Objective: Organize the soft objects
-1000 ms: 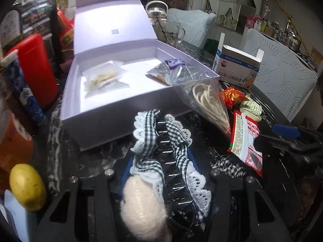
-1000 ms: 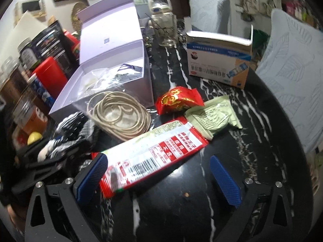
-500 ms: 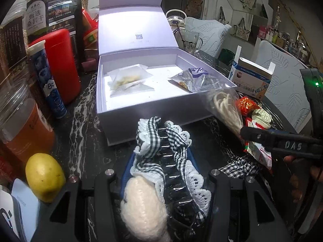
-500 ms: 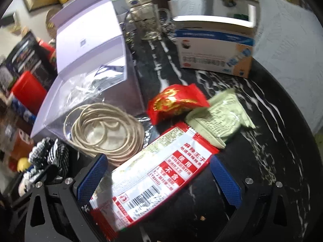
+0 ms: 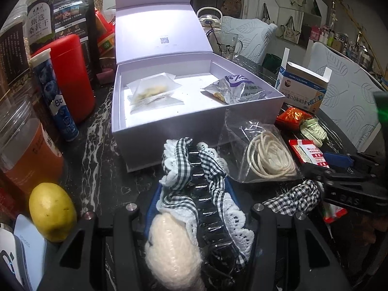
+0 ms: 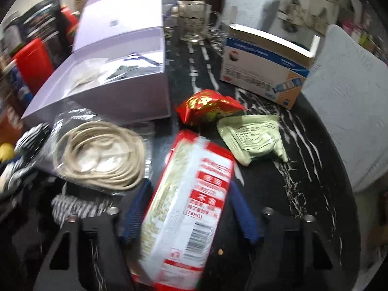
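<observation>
My left gripper (image 5: 194, 194) is shut on a black hair claw clip (image 5: 206, 203) trimmed with gingham ribbon, white lace and a cream pompom, held just in front of the open lavender box (image 5: 169, 126). The box holds two clear sachets (image 5: 152, 94) and a foil snack packet (image 5: 232, 89). My right gripper (image 6: 186, 208) has its blue pads (image 6: 245, 215) closed in on both sides of a red-and-white snack packet (image 6: 191, 194). A clear bag of cream cord (image 6: 99, 155) lies to its left; the bag also shows in the left wrist view (image 5: 266, 157).
A red foil packet (image 6: 208, 106) and a green sachet (image 6: 254, 135) lie beyond the right gripper. A blue-and-white carton (image 6: 264, 68) and a glass teapot (image 6: 191, 21) stand behind. Left of the box stand a red canister (image 5: 72, 77), a blue tube (image 5: 55, 97), an orange drink cup (image 5: 24, 150) and a lemon (image 5: 52, 211).
My right gripper has moved forward over the red-and-white packet and its pads have closed in from wide open. My left gripper has pulled back from the box, still holding the clip.
</observation>
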Available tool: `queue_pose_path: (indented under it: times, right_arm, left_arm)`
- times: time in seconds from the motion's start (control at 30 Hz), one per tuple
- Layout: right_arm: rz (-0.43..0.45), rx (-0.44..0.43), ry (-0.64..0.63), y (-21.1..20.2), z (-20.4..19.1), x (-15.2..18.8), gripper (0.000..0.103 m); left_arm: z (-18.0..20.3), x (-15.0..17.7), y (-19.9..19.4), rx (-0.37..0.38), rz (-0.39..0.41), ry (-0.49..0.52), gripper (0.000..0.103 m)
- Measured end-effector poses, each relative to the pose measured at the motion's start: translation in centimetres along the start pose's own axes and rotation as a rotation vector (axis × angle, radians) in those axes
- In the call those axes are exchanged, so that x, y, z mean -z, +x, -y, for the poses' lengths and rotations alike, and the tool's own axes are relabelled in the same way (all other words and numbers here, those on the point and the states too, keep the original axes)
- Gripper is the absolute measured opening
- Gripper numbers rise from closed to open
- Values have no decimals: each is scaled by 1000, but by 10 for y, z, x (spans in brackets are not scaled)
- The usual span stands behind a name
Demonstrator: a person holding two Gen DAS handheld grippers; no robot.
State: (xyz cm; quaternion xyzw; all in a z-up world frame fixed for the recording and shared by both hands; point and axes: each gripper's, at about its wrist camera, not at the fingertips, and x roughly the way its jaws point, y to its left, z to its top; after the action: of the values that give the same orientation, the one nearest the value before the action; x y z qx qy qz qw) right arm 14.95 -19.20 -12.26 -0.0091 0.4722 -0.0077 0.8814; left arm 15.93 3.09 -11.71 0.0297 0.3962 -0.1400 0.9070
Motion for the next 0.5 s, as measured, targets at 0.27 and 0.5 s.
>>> queue_pose_path:
  times: [0.27,0.5]
  right_arm:
    - [37,-51,-30,-17,13,23,48]
    - [35,-76,-60,-33,20,40,48]
  left_arm:
    - [0,5,-5,1,5,1,49]
    - [-11,15,-19,25,34,-52,49]
